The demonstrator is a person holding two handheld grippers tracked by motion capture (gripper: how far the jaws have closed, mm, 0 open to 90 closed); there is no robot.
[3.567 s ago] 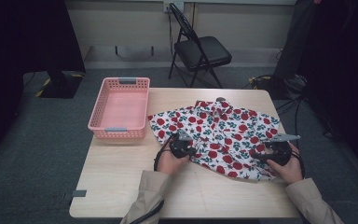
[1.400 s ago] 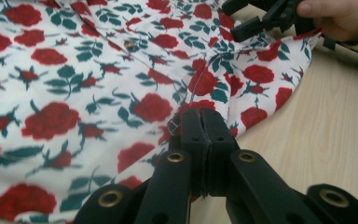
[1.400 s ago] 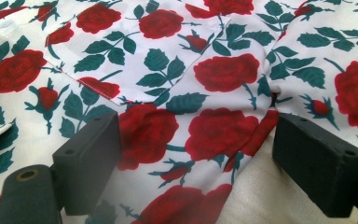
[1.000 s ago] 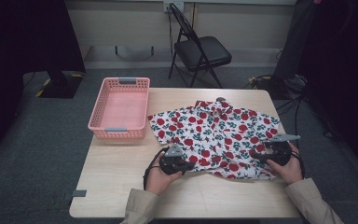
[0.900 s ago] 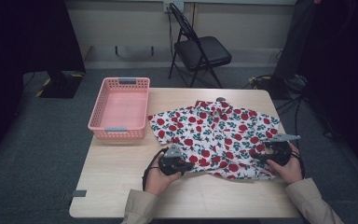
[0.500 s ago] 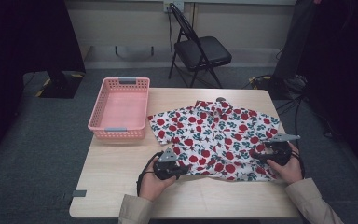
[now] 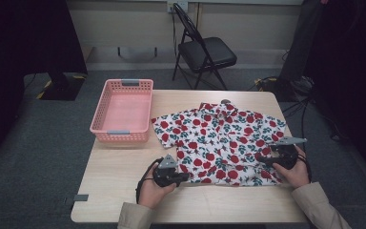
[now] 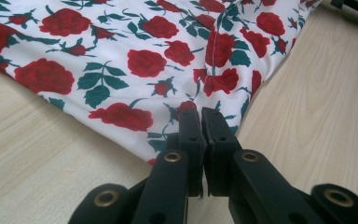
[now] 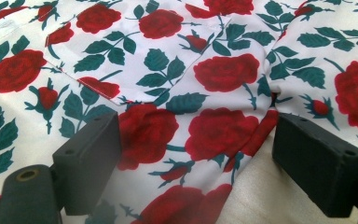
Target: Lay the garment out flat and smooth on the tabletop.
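The shirt's [image 7: 219, 140] hem corner is being hidden between the left gripper's [image 8: 201, 123] pressed-together jaws, pinched at the table's [image 7: 124, 176] near edge. The right gripper [image 9: 196, 154] is being held spread over the fabric.

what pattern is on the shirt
Red roses with dark green leaves on white, clearest on the shirt in the right gripper view.

Room dim, dark edges; table [image 7: 124, 181] evenly lit from above; soft shadows; close views slightly blurred.
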